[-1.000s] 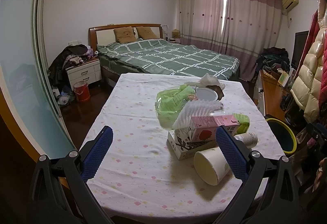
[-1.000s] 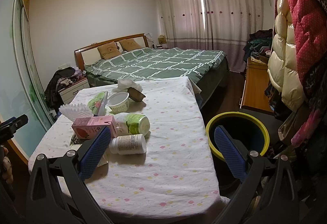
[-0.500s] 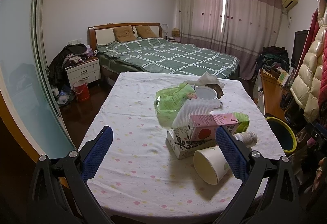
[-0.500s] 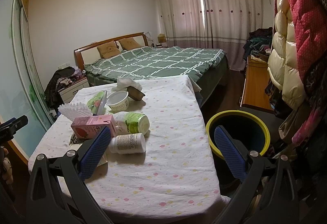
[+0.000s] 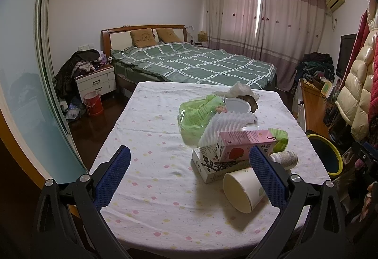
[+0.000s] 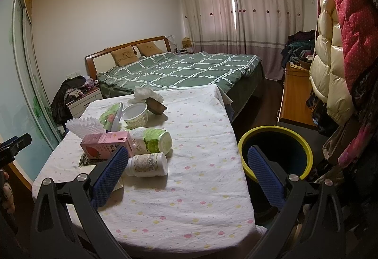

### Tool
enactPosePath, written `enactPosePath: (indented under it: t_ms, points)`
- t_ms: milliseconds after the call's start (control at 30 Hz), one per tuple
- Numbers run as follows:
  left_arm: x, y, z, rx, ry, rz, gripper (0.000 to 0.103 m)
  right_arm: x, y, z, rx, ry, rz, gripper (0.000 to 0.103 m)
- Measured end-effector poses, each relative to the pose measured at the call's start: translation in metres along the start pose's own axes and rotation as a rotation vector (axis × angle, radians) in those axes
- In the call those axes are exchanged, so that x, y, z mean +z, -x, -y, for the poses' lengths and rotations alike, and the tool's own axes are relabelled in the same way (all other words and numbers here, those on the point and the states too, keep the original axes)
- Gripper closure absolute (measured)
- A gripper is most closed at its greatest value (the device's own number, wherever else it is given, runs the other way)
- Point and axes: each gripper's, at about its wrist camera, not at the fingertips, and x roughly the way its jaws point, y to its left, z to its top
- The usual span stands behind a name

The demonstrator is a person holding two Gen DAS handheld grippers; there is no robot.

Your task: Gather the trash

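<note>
Trash lies on the table (image 5: 151, 169): a pink carton (image 5: 243, 145) on a white box (image 5: 210, 165), a tipped paper cup (image 5: 241, 188), a white pill bottle (image 6: 147, 164), a green-labelled bottle (image 6: 153, 139), a white foam net (image 5: 224, 125), a green bag (image 5: 197, 112) and a white tub (image 6: 135, 115). A yellow-rimmed bin (image 6: 276, 152) stands off the table's right side. My left gripper (image 5: 189, 176) hangs open over the near table edge, its right finger in front of the cup. My right gripper (image 6: 186, 174) is open, with nothing between its fingers.
A green-quilted bed (image 5: 196, 65) lies beyond the table. A white nightstand (image 5: 95, 82) and a red bucket (image 5: 93, 103) stand at the left by a sliding glass door (image 5: 21, 98). Padded coats (image 6: 340, 46) hang at the right above a wooden cabinet (image 6: 296, 93).
Both views have shifted only slightly; the table and trash sit a little differently in frame. Both grippers stay open and nothing on the table has moved.
</note>
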Motion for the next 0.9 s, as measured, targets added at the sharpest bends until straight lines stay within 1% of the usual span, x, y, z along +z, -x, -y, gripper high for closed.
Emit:
enactPosePath:
  t_ms: [533,900]
  points:
    - [-0.0019,-0.0019,0.0011,0.0,-0.003,-0.004,0.004,-0.0011,-0.0018,-0.0008,0.001,-0.003,-0.01,0.006]
    - [-0.0059,-0.0085,0.0023,0.001,-0.002,-0.016,0.004,0.0031,-0.0073,-0.0039,0.008,-0.004,-0.038,0.006]
